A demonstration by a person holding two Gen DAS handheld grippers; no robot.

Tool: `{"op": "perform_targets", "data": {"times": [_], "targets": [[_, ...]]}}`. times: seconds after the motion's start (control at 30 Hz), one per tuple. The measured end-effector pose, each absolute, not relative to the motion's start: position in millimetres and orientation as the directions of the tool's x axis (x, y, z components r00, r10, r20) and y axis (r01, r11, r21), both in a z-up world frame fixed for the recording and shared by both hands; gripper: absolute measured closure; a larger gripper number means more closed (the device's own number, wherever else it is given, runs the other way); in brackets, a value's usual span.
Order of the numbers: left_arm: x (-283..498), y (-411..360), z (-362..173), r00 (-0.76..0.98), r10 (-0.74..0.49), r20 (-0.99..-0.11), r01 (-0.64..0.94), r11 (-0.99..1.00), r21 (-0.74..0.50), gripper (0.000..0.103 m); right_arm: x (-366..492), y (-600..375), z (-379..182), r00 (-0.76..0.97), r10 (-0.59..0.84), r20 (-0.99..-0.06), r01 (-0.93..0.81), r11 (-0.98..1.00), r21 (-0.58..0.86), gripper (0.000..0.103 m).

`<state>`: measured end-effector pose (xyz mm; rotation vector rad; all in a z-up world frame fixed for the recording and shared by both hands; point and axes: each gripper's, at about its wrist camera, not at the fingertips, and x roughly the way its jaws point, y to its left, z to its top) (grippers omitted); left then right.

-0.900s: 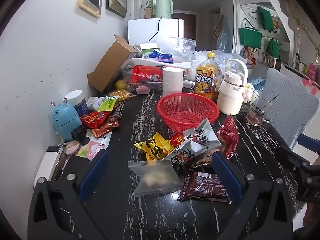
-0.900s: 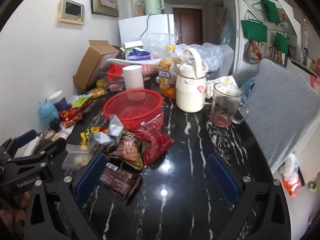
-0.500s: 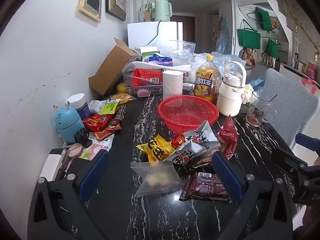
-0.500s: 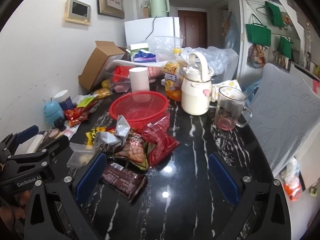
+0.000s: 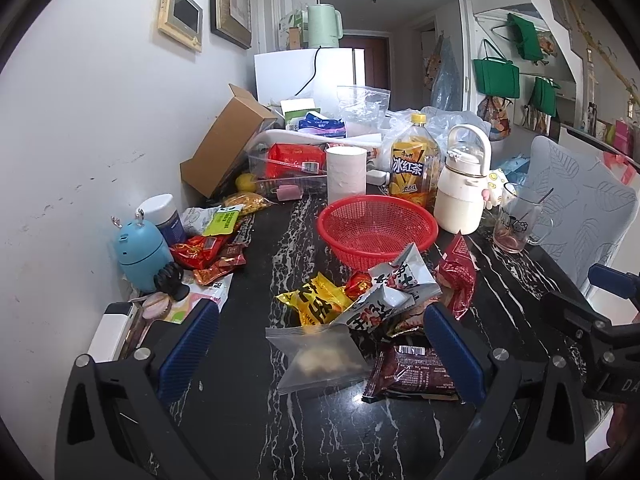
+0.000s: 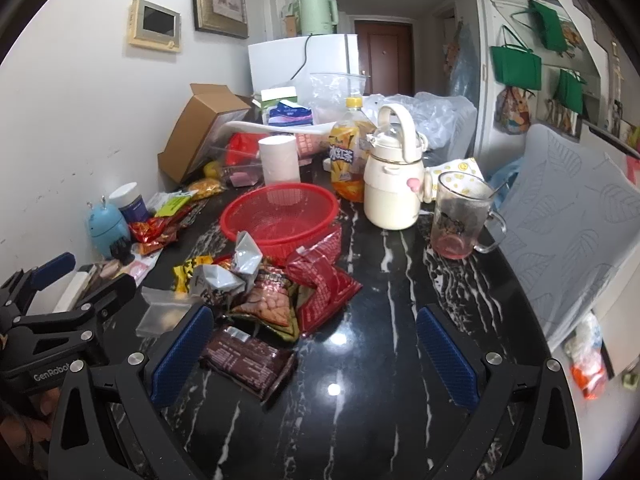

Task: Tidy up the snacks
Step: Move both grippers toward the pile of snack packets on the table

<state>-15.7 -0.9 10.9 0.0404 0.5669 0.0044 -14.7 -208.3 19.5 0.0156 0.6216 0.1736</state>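
A pile of snack packets lies on the black marble table in front of an empty red basket (image 5: 376,228), which also shows in the right wrist view (image 6: 280,216). The pile holds a clear zip bag (image 5: 320,356), a brown packet (image 5: 412,372) (image 6: 248,356), a yellow packet (image 5: 316,304), a silver packet (image 5: 388,292) and a red packet (image 5: 456,276) (image 6: 324,284). My left gripper (image 5: 320,352) is open and empty, hovering above the zip bag. My right gripper (image 6: 316,344) is open and empty, over the table just right of the brown packet.
More red and green snack packets (image 5: 208,244) lie by the wall beside a blue gadget (image 5: 140,248). Behind the basket stand a paper roll (image 5: 346,172), an iced tea bottle (image 5: 412,168), a cream kettle (image 5: 460,192) and a glass mug (image 6: 460,216). A grey chair (image 6: 568,216) is at right.
Both grippers have risen and drawn back a little from the pile; the scene sits slightly lower and farther in both views. Nothing on the table has moved.
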Motion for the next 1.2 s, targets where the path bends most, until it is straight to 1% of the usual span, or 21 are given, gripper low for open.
{"op": "perform_targets", "data": {"times": [0.3,0.63,1.2], "targets": [[-16.0,1.2,9.1,0.842,0.010,-0.539,0.008,1.000,0.031,0.000,-14.0,-208.8,18.3,0.798,0.171,-0.578,-0.158,0.985,0.073,0.000],[-14.3,2.2,5.6,0.827,-0.015,-0.563,0.027,1.000,0.013,0.000,-16.3,-204.7,19.6,0.804,0.188,-0.564,-0.178,0.981,0.074,0.000],[-19.4,4.6,6.0,0.829,-0.022,-0.559,0.030,1.000,0.005,0.000,-15.1,-203.0,18.0,0.796,0.190,-0.575,-0.180,0.981,0.075,0.000]]}}
